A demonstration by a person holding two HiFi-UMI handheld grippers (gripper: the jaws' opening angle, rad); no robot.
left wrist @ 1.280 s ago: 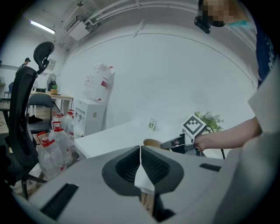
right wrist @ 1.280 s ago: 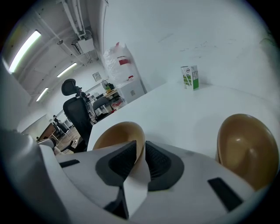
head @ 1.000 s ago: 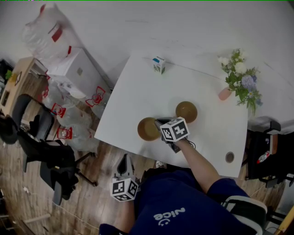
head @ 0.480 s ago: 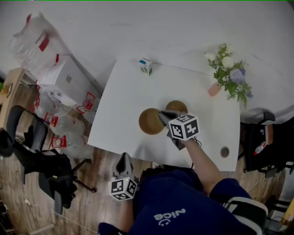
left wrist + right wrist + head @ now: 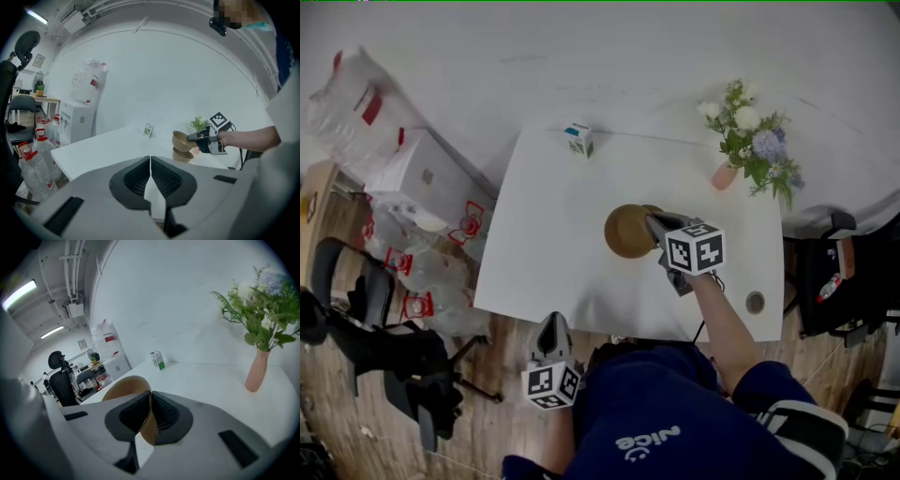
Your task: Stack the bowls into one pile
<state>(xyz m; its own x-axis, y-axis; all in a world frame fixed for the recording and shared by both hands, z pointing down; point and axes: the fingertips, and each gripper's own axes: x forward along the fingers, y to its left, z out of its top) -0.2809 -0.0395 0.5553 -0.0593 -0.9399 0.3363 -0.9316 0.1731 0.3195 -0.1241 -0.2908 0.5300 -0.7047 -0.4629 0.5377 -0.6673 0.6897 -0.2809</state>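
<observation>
I am holding my left claw (image 5: 551, 330) pressed shut and empty off the near edge of the bench (image 5: 553, 234), while my right claw (image 5: 653, 222) is pinching the rim of a brown bowl (image 5: 626, 232) — tilted, hanging just above the second bowl (image 5: 183, 155) on the bench.

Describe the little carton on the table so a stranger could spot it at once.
Start at the white table and look to its far left corner, seen from the head view. A small carton stands there upright and alone. It is the only boxy thing, white with green print, unlike the round brown bowls mid-table and the pink vase of flowers far right.
</observation>
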